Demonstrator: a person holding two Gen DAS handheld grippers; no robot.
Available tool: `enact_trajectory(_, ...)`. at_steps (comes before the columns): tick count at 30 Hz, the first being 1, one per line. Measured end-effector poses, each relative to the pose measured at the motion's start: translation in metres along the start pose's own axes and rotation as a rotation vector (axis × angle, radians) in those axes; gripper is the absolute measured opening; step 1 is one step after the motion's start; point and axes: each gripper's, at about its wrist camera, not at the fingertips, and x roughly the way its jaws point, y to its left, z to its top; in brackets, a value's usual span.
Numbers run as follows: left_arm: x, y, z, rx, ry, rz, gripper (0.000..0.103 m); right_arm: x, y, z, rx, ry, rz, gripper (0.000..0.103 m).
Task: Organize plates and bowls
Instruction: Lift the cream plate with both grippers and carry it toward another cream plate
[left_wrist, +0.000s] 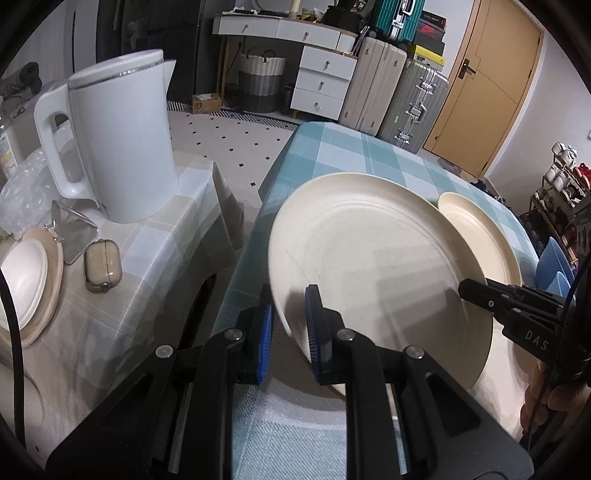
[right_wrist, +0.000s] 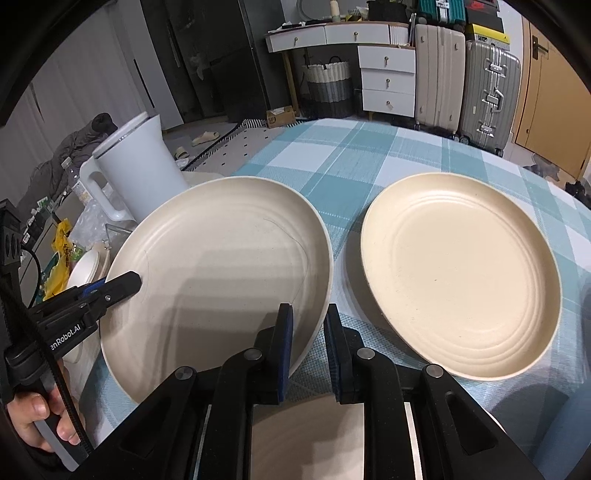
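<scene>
A large cream plate (left_wrist: 369, 266) (right_wrist: 221, 266) hangs tilted above the blue checked tablecloth (right_wrist: 369, 162), held at two sides. My left gripper (left_wrist: 291, 317) is shut on its left rim, and shows in the right wrist view as a black tip (right_wrist: 129, 280) on that rim. My right gripper (right_wrist: 308, 317) is shut on its right rim, and its tip (left_wrist: 469, 290) shows in the left wrist view. A second cream plate (right_wrist: 461, 273) (left_wrist: 480, 236) lies flat on the cloth just to the right, apart from the held one.
A white kettle (left_wrist: 122, 140) stands on a beige-clothed side table (left_wrist: 166, 240) to the left, with an earbud case (left_wrist: 101, 271) and a small white dish (left_wrist: 22, 280) on a wooden board. A gap separates the two tables. Suitcases (right_wrist: 491, 96) and drawers (right_wrist: 388, 81) stand at the back.
</scene>
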Motion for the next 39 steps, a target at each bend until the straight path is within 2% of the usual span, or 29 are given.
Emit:
enact_trajectory(24, -0.092, -0.047, -0.017, 0.065, -0.087, -0.027, 0.014, -0.092, 0.003, -0.021, 0.001, -0.098, -0.03, 0.018)
enact_trajectory(39, -0.123, -0.086, -0.04, 0.128, -0.095, -0.044, 0.014, -0.135, -0.011, -0.056, 0.033, -0.128, -0.055, 0.018)
